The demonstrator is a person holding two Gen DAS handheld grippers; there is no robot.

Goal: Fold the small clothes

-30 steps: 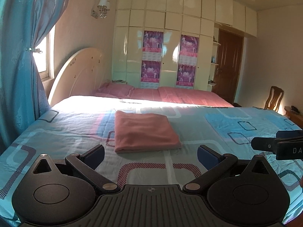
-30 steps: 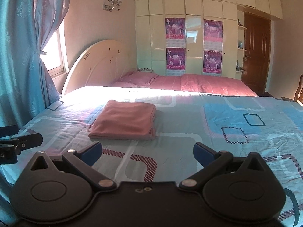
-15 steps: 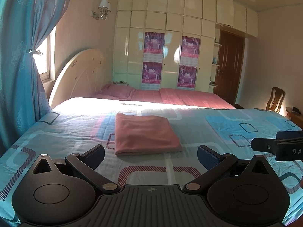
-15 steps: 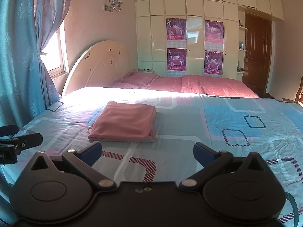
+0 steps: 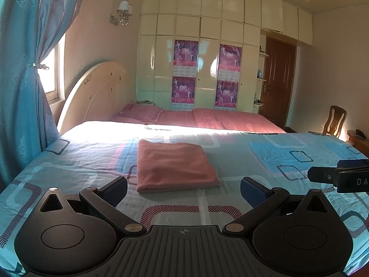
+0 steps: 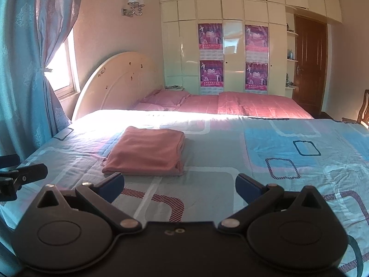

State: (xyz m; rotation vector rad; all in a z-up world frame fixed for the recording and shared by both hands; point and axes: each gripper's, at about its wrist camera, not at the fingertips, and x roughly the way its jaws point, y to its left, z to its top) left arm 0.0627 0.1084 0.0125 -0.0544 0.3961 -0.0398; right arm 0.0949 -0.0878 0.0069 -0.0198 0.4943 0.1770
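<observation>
Bed (image 5: 265, 159): it is filling most of both views, its blue patterned sheet lying flat, with a cream headboard (image 5: 92, 92) at the far left end and pink bedding (image 5: 221, 120) along the far side. Sunlight is falling across its far-left part.
Open room: wide bare sheet is stretching to the right of the folded cloth and between the cloth and the near edge of the bed; a blue curtain (image 5: 20, 73) is hanging close beside the bed's left edge.
Folded pink cloth (image 5: 173, 166): it is lying as a neat rectangle on the bed, left of centre, its edges squared, touched by neither tool.
Left gripper (image 5: 183, 190): it is hovering low over the near edge of the bed, pointing level across it toward the cloth; its jaws are standing wide apart and holding nothing.
Right gripper (image 6: 180, 188): it is hovering just to the right of the left one at like height, facing the same way; its jaws are likewise spread wide and gripping nothing, the cloth lying ahead and to its left.
</observation>
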